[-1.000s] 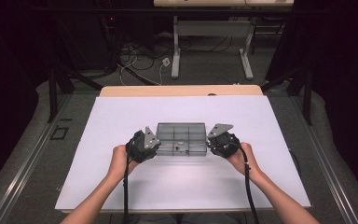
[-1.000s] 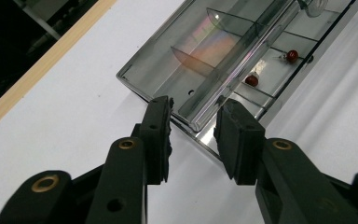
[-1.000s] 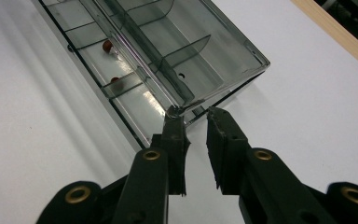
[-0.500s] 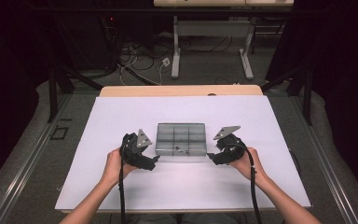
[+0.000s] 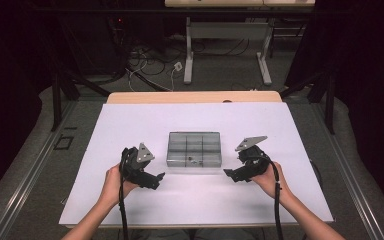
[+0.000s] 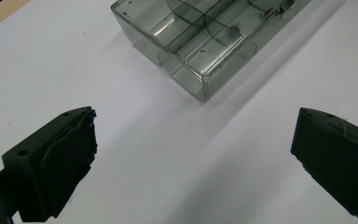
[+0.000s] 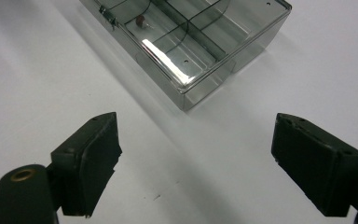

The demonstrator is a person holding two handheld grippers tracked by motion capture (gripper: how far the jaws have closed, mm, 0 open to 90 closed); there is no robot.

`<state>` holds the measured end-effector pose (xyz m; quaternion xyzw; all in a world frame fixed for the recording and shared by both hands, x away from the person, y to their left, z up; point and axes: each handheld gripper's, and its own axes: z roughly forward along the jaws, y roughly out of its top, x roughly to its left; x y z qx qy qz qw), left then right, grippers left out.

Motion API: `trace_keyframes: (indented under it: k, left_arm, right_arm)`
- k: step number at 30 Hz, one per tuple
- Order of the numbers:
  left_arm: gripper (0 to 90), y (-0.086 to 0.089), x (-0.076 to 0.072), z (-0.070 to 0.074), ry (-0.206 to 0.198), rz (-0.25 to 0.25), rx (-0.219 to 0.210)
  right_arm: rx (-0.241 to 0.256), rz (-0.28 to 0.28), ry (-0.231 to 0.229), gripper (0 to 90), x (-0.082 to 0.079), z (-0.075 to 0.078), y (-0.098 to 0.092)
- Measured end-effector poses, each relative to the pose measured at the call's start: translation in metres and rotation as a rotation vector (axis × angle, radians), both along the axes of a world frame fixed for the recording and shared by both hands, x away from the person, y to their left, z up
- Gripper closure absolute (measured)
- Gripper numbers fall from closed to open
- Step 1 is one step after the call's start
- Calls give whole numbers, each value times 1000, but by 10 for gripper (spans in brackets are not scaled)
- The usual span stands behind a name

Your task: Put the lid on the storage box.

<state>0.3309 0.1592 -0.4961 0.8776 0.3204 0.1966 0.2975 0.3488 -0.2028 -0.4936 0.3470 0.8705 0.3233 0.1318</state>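
Observation:
A clear smoky plastic compartment box [image 5: 194, 149] with a shut lid lies in the middle of the white sheet [image 5: 195, 200]. A few small parts lie inside near its front. My left gripper [image 5: 161, 176] is held below and left of the box, jaws wide open and empty. My right gripper [image 5: 226, 173] is held below and right of it, also wide open and empty. In the left gripper view the box [image 6: 205, 42] lies ahead of my jaws, clear of them. The right gripper view has the box [image 7: 191, 37] ahead too, with a small brown part [image 7: 141, 19] inside.
The white sheet covers a wooden table whose far edge [image 5: 195, 97] shows. Beyond it stand a desk frame [image 5: 227, 55] and loose cables [image 5: 150, 65] on the floor. Bare sheet surrounds the box on all sides.
Both grippers have drawn back from the box's two ends toward the person and outward. The box stays put on the sheet.

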Motion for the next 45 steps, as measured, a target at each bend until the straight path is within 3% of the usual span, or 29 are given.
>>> trace_keyframes:
  k: [11, 23, 32, 45]
  left_arm:
    - [0, 13, -17, 4, -12, 10, 3]
    - [0, 29, -39, 4, 6, 21, 27]
    - [0, 42, -52, -3, 6, 48, 17]
    - [0, 51, -70, -12, 1, 58, 19]
  right_arm:
    - [28, -10, 6, 97, -17, 2, -12]
    - [33, -14, 11, 59, -39, -1, -22]
    - [14, -14, 18, 41, -52, -6, -29]
    - [34, -43, 12, 30, -72, -12, -45]
